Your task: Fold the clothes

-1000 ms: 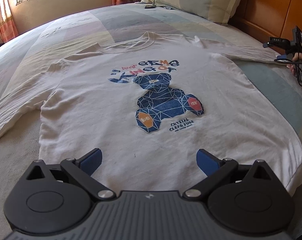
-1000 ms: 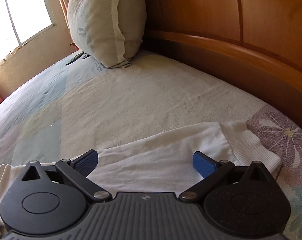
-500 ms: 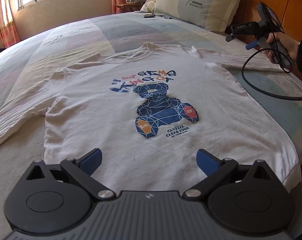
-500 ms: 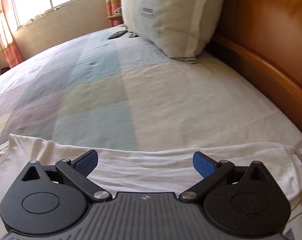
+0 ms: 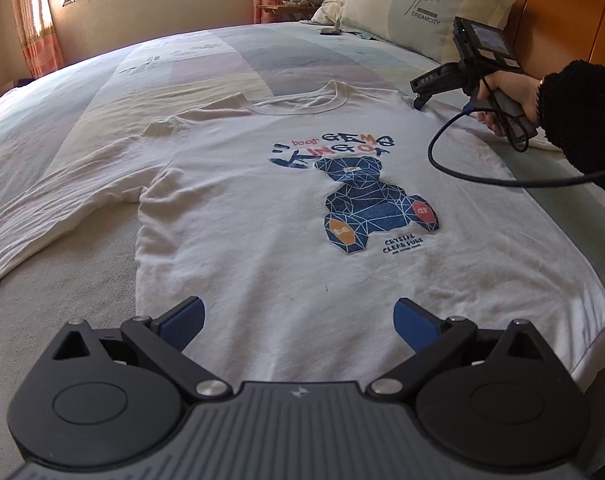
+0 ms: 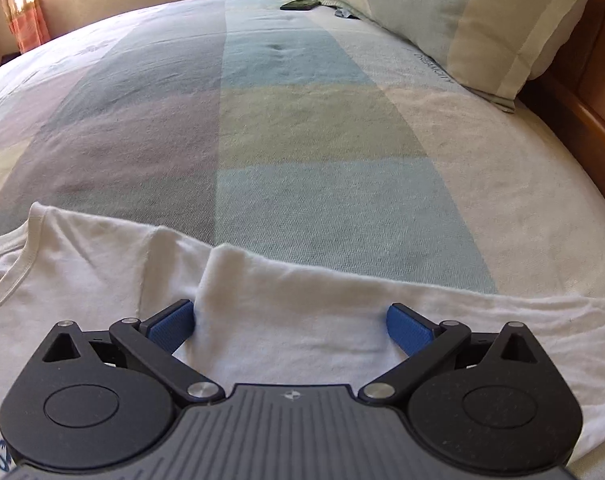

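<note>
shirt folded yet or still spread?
Spread flat, print up. The white shirt lies open on the bed, one sleeve stretched out sideways; only a small ridge bunches between the right gripper's open jaws.

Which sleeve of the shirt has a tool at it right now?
The shirt's sleeve beside the pillow: the right tool straddles its shoulder fold. The other sleeve lies untouched.
</note>
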Available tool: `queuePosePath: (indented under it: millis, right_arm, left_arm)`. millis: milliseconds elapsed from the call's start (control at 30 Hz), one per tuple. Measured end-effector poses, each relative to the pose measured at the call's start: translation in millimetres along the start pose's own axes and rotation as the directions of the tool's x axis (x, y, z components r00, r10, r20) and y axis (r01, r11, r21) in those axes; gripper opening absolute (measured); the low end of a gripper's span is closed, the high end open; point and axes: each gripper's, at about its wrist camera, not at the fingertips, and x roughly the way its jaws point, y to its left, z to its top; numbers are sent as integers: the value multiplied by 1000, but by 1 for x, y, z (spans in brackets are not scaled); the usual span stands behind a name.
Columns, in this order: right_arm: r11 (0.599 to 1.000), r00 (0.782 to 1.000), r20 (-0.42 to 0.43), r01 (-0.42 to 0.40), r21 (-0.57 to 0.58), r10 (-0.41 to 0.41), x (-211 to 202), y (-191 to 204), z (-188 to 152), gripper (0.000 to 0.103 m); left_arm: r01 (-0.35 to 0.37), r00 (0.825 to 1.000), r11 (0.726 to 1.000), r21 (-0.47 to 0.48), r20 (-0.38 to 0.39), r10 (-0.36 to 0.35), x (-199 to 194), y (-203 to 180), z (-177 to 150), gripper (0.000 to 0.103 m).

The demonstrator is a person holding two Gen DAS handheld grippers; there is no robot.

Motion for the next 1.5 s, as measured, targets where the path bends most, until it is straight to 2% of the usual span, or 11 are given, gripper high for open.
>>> queuePosePath:
  millis: [267, 467, 600, 767, 867, 933, 967, 1067, 1167, 1333, 1500]
  right_arm:
    - [991, 998, 22, -64, 116, 62, -18, -16, 14, 103]
    - [996, 994, -89, -61, 67, 67, -22, -16, -6, 103]
    - [1000, 1000, -19, -6, 1, 6, -3, -10, -3, 103]
    - [998, 999, 1, -54, 29, 54, -3, -19, 9, 103]
    - [987, 987, 14, -159, 39, 159, -37, -24, 1, 103]
    - [956, 956, 14, -293, -5, 293, -62, -21, -10, 103]
    - [925, 925, 3, -379, -29, 380, -76, -19, -17, 103]
    - [797, 800, -53, -600, -73, 598, -110, -10, -48, 103]
    - [747, 753, -93, -658, -91, 652, -132, 2, -87, 103]
    - [770, 779, -168, -625, -126, 604, -152, 20, -151, 103]
    - [816, 836, -130, -548, -182, 533, -194, 28, -211, 103]
  left_arm:
    - [7, 1000, 1000, -17, 19, -6, -3, 6, -2, 101]
    - [25, 1000, 1000, -1, 11, -25, 4, -2, -1, 101]
    - [23, 1000, 1000, 19, 11, -23, -2, -6, 0, 101]
    - [11, 1000, 1000, 15, 20, -11, -10, -2, -2, 101]
    - [-6, 1000, 1000, 9, 5, 6, -10, -1, -4, 101]
    - [-4, 1000, 1000, 13, -7, 4, -10, -3, -6, 101]
    - [9, 1000, 1000, 15, -11, -9, -11, -5, -7, 101]
    - [45, 999, 999, 16, -26, -45, -10, -8, -13, 101]
    - [49, 996, 999, 1, -69, -48, -6, -12, -21, 101]
    - [53, 991, 998, 35, -128, -48, -13, -22, -48, 101]
    - [67, 990, 998, 4, -125, -66, -31, -16, -63, 101]
